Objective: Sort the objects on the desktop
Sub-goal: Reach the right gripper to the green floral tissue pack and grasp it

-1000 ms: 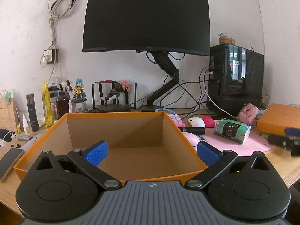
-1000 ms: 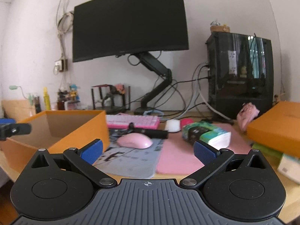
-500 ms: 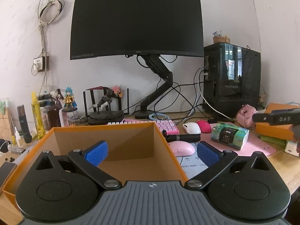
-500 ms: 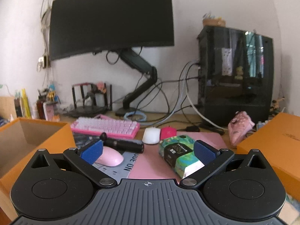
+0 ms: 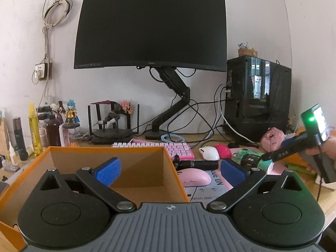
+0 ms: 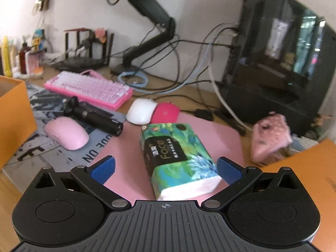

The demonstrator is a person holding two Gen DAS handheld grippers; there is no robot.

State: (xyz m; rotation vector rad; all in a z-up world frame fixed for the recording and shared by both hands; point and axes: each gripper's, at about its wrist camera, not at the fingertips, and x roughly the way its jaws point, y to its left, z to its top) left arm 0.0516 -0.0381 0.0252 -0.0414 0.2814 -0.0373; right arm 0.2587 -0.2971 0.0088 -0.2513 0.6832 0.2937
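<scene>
Left wrist view: left claw [image 5: 170,169] hanging spread wide, gripping nothing, over the open orange cardboard box [image 5: 172,168] at lower left; the box floor is mostly hiding behind the claw.

Right wrist view: right claw [image 6: 165,169] gaping, straddling the green floral soft-wrapped tissue pack [image 6: 178,157] lying on the pink mat [image 6: 130,147] at frame centre. Likely light and squashy; pinching its long sides looks best. Its near end is cut off; background is blurring.

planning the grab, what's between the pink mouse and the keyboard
A black cylinder lies across the mat between the pink mouse and keyboard, clearest in the right wrist view.
</scene>
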